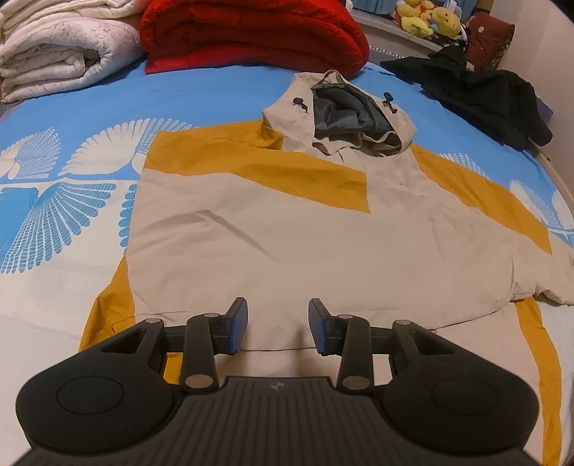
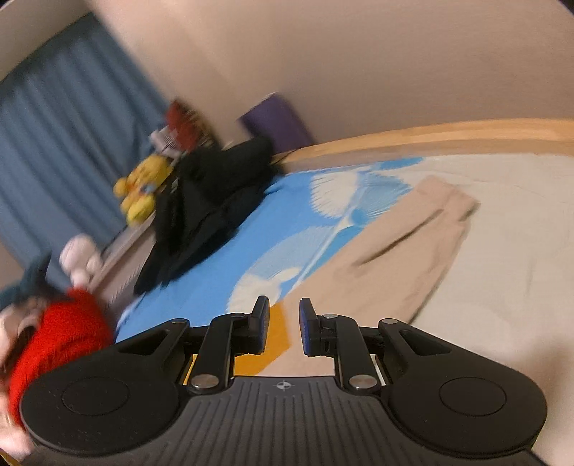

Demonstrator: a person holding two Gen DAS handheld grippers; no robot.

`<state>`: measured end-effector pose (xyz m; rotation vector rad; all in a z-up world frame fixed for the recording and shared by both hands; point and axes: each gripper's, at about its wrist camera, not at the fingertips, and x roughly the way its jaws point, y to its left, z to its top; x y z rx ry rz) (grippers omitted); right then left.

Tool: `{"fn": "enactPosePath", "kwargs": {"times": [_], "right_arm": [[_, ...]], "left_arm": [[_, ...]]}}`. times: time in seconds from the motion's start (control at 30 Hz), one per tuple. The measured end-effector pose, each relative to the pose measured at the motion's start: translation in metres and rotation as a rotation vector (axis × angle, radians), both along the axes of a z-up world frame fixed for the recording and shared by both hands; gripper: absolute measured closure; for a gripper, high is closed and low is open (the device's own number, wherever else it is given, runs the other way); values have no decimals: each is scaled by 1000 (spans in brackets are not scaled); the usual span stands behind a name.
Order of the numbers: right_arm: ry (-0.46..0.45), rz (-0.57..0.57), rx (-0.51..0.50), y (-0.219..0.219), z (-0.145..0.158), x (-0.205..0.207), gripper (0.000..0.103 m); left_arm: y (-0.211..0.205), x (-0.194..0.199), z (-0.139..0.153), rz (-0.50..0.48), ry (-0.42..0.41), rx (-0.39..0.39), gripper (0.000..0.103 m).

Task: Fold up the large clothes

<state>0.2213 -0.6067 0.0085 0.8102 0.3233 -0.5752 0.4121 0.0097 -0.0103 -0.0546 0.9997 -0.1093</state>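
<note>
A large beige and mustard-yellow hooded jacket (image 1: 287,229) lies flat on the bed, hood (image 1: 344,114) at the far end, one sleeve folded across its chest. My left gripper (image 1: 278,322) is open and empty, just above the jacket's near hem. In the right wrist view, which is blurred, my right gripper (image 2: 284,324) is open and empty above the jacket's spread beige sleeve (image 2: 405,247), with a yellow patch (image 2: 278,335) between its jaws' line of sight.
The bed has a blue and white patterned sheet (image 1: 71,200). A red blanket (image 1: 251,32) and white quilts (image 1: 61,46) are stacked at the far end. A black garment (image 1: 484,96) lies far right; it also shows in the right wrist view (image 2: 211,204). Yellow plush toys (image 1: 427,18) sit behind.
</note>
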Motion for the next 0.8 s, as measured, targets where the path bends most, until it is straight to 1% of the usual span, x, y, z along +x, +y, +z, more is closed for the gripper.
{"fn": "enactPosePath", "kwargs": {"times": [0.07,0.1,0.23,0.37,0.5,0.6,0.73,0.77,0.8], "right_arm": [[-2,-42,30,-17,-9,-10,85],[4,-65,54,-25,-15,-13,82],[-13,-74,211,-47,-45,-16,82],[13,-82,247,-54,-63,-9,81],[18,-120,316,-65,-84,-4,70],[51,-154,332,-73,-101,8,67],[98,-168,357,-83,-131,27,67],[90,-177,356,-86,-137,31,69],[62,-180,348,-89,-140,34,69]], "left_arm": [[1,1,0,4,-1,-3,62],[1,1,1,6,-1,-3,62],[0,2,-1,6,4,1,62],[0,3,-3,0,8,1,62],[1,7,-4,9,12,-3,62],[2,9,-4,12,8,-2,62],[6,9,-6,14,12,10,62],[7,9,-6,14,13,12,62],[8,9,-6,14,13,12,62]]}}
